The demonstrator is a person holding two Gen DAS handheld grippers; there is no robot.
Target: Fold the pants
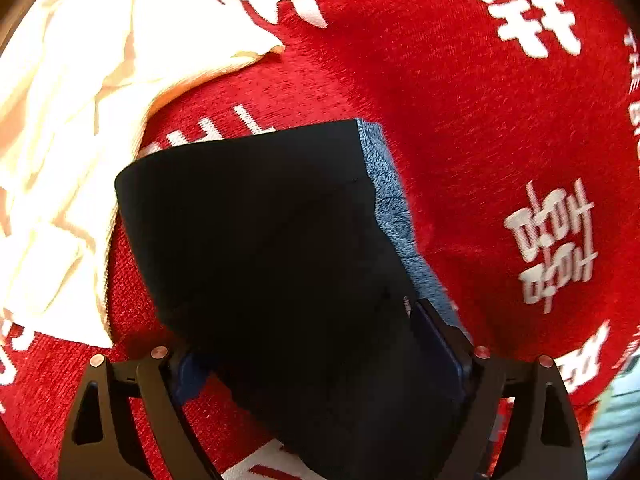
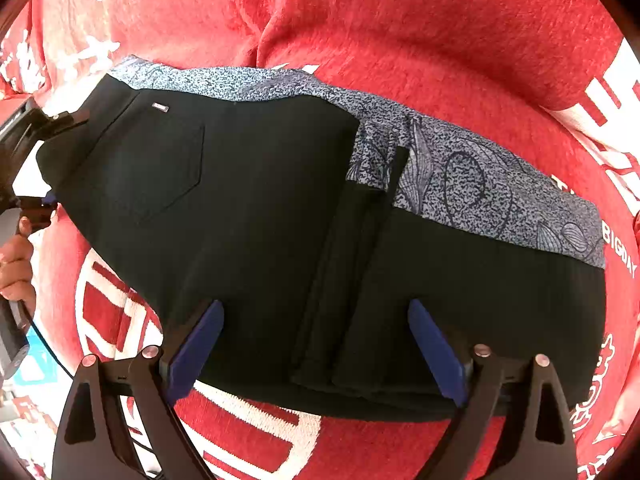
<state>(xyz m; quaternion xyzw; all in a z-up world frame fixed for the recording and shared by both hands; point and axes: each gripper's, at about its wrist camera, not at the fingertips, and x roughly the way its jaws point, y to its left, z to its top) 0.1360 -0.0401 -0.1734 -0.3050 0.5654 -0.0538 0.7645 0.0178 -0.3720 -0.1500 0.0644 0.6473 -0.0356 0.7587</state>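
Black pants (image 2: 260, 208) with a blue-grey patterned lining (image 2: 460, 176) lie folded on a red cloth with white letters (image 2: 440, 40). In the right wrist view my right gripper (image 2: 316, 344) is open, its blue pads (image 2: 436, 348) standing wide apart over the pants' near folded edge. In the left wrist view the pants (image 1: 272, 240) fill the middle, with the lining (image 1: 392, 208) along their right edge. My left gripper (image 1: 320, 352) has its jaws wide apart around the fabric, not pinching it. The left gripper also shows at the pants' left end in the right wrist view (image 2: 36, 148).
A cream cloth (image 1: 72, 140) lies crumpled on the red cloth (image 1: 480, 120) to the left of the pants. A person's hand (image 2: 16, 264) holds the left gripper's handle at the left edge of the right wrist view.
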